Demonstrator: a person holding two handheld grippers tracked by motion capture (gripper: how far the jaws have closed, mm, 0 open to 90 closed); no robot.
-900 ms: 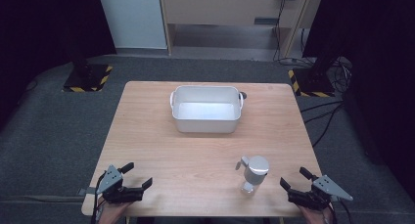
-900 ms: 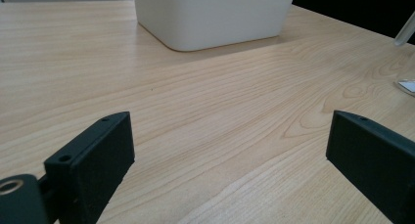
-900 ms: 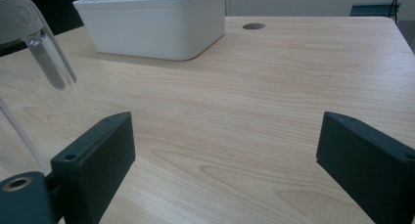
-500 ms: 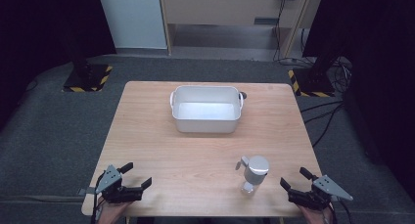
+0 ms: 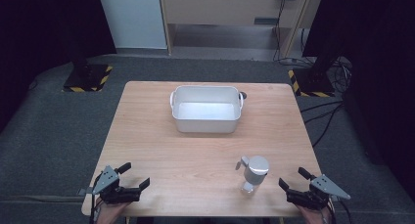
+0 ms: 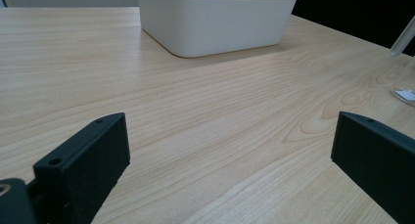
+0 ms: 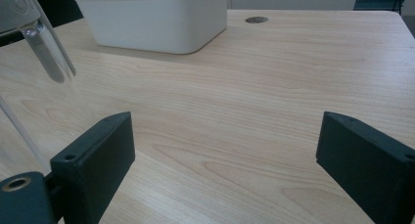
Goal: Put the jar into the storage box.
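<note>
A white rectangular tub (image 5: pixel 206 110) stands at the middle of the far half of the wooden table (image 5: pixel 161 150). A clear jar with a grey lid (image 5: pixel 254 172) stands upright near the front right. My left gripper (image 5: pixel 135 175) rests open at the front left corner, with nothing between its fingers. My right gripper (image 5: pixel 292 178) rests open at the front right corner, just right of the jar and apart from it. The left gripper view has the tub (image 6: pixel 215 18) ahead and the jar's base (image 6: pixel 403 94) at the right edge. The right gripper view has the jar (image 7: pixel 34 38) at the left and the tub (image 7: pixel 156 18) beyond.
A round cable hole (image 5: pixel 243 94) is set in the table right of the tub. Both grippers lie close to the front edge. On the floor, black stands with yellow-striped bases (image 5: pixel 87 77) flank the table, and cables (image 5: pixel 323 116) trail at the right.
</note>
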